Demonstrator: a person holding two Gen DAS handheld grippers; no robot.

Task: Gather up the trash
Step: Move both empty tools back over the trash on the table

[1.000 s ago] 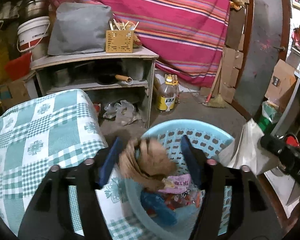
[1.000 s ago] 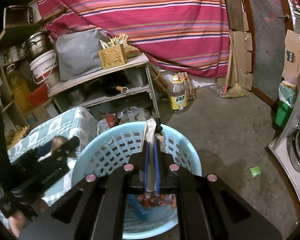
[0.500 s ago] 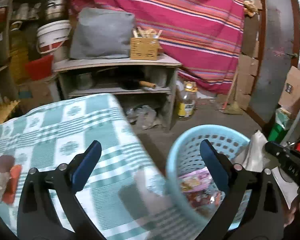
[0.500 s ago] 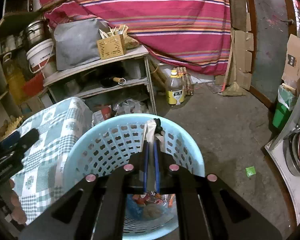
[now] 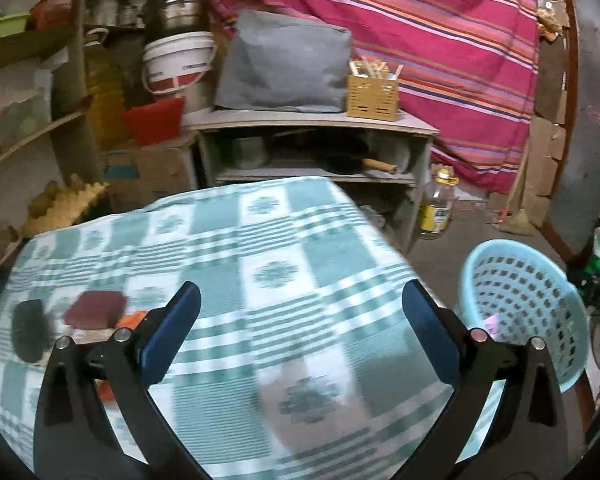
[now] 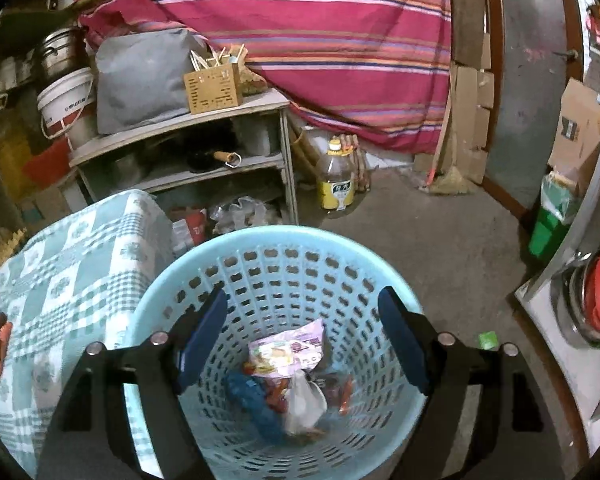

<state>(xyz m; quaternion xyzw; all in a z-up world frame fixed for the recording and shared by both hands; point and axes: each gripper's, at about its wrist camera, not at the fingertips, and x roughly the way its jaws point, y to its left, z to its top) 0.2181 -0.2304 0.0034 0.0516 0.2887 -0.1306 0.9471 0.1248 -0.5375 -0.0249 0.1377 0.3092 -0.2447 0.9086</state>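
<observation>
— So, what's the layout, biggest thing first?

— A table under a green-and-white checked cloth (image 5: 284, 264) fills the left wrist view. Just off its right edge, on the floor, stands the pale blue perforated basket (image 6: 284, 248), and the right wrist camera looks straight down into it.

— What's in the basket?

— A heap of wrappers (image 6: 286, 354) at the bottom, with a whitish plastic bag (image 6: 304, 400) lying on them. That trash looks delivered.

— And what's left to collect?

— Near the table's left edge lie a dark red pad-like piece (image 5: 96, 308), a black blurred object (image 5: 30, 330) beside it, and something orange (image 5: 134, 320) partly hidden behind the left gripper's finger. I can't tell exactly what they are.

— The tools?

— The left gripper (image 5: 300, 328) hangs over the middle of the cloth, jaws spread wide with nothing between them. The right gripper (image 6: 302, 334) is over the basket mouth, jaws also wide and empty.

— How should the next pick go?

— My judgement: swing the left gripper toward the left edge, keep it wide until the fingers straddle a single piece, and come down low enough to catch the piece without pinching the cloth. The red piece looks flat, so closing across its short side should hold best. Carry it fully over the basket rim before letting go, since the basket sits below the table edge
</observation>
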